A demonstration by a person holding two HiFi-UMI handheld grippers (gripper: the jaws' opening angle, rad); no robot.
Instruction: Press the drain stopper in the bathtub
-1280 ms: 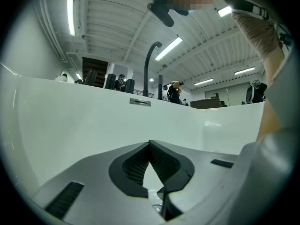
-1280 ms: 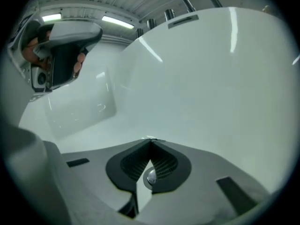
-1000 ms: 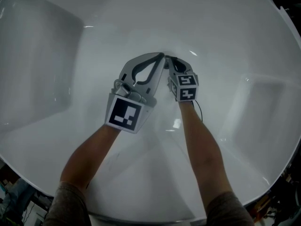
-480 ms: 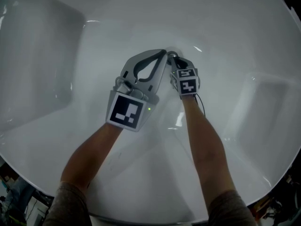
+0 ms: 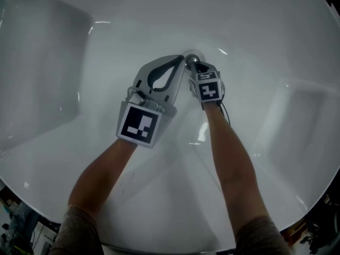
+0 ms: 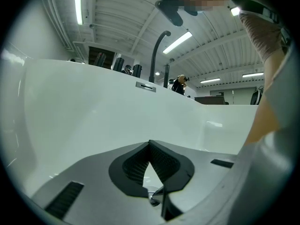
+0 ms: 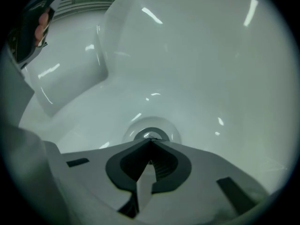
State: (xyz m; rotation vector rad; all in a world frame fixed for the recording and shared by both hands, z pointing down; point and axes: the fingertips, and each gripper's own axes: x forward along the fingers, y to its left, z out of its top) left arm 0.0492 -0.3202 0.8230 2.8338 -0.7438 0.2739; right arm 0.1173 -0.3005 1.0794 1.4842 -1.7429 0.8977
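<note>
Tongs first: your right tongs [image 5: 192,64] are shut tip to tip with nothing between them. Their tips sit at the near edge of the drain stopper [image 7: 153,132], low in the bathtub [image 5: 265,47]. Your left tongs [image 5: 183,59] are also closed at the tips and empty, nosed in just beside the right pair over the same spot. A sliver of chrome shows through the gap behind their pads, likely the stopper.

Progress, as I read it: approach is done and the right tips look to be in contact. I can't tell if the stopper has gone down; no view shows its height. What's left is a straight push. You're on the rim of the cap, not the centre, so the tips could skid off the chrome.

Surroundings: glossy white tub floor around the drain. A dark curved faucet [image 6: 157,50] and an overflow plate [image 6: 146,86] sit up at the far wall, well apart from the work. Nothing blocks the drain except your left tongs, which crowd it and partly hide it in the head view.
</note>
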